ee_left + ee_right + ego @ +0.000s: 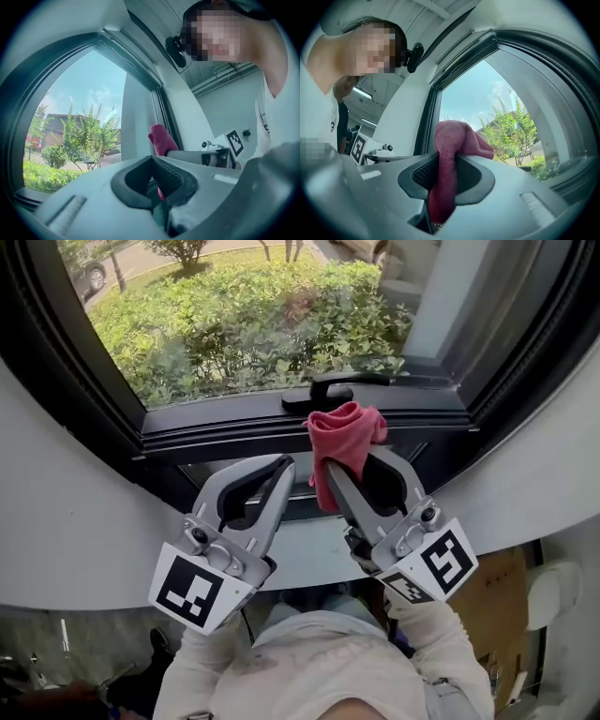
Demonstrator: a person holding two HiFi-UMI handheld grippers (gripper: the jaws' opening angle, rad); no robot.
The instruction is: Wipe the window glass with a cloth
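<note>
Right gripper (354, 463) clamped on the red cloth (345, 435) at the lower frame (225, 420) beside the handle (323, 390), left gripper (281, 466) closed and empty; recommend pressing the bunched cloth squarely onto the glass (253, 315), grip firm.

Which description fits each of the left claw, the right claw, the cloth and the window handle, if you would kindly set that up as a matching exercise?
Column one:
1. left claw
2. right claw
3. cloth
4. window handle

Column two:
A. black, lying along the lower window frame
B. shut on the cloth
C. red, bunched up above the jaw tips
D. shut, with nothing in it

Pairs: 1-D, 2-B, 3-C, 4-A.
</note>
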